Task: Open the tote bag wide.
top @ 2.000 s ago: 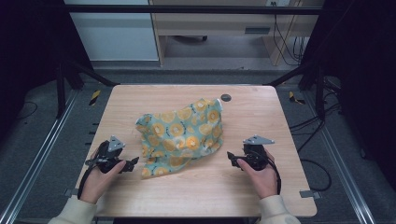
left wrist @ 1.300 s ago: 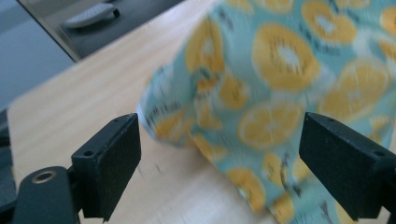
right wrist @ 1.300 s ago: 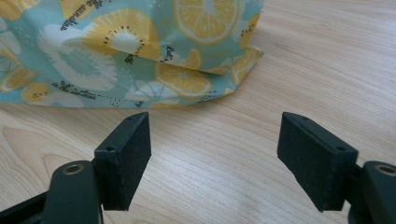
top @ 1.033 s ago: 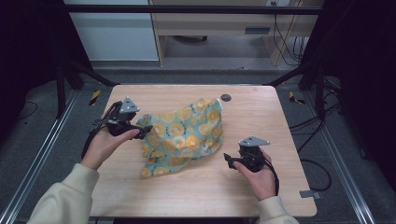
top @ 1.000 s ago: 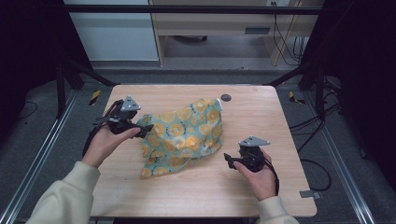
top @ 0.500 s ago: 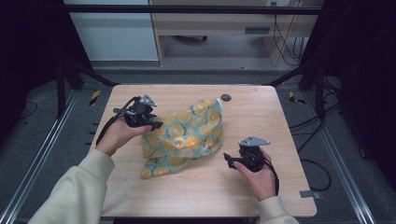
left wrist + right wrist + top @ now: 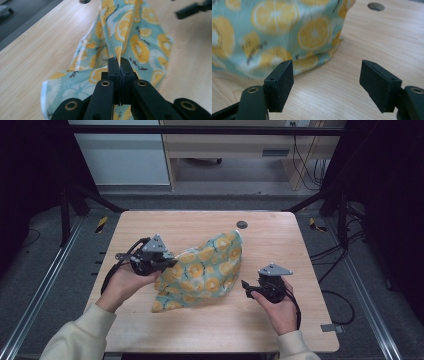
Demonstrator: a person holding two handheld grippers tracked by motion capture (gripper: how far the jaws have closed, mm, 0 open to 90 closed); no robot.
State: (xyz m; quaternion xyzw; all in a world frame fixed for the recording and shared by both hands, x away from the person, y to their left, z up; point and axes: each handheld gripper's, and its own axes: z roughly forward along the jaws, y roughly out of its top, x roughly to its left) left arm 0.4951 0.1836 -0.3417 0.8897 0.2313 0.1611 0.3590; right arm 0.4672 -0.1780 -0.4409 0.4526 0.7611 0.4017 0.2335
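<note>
Lemon-print cloth [image 7: 205, 270] at the bench [image 7: 300, 240] centre, pinched along a fold by the left gripper [image 7: 119, 65], fingers clenched tight on the fabric at the cloth's 9 o'clock edge. Lifted there, hence the tent-like ridge running toward the corner at 1 o'clock (near the round grommet [image 7: 242, 224]). Right gripper [image 7: 327, 75] low over the wood at the cloth's 4 o'clock, fingers released and spread wide, aimed at the near hem. Probably poised to take a second hold for spreading or folding.
</note>
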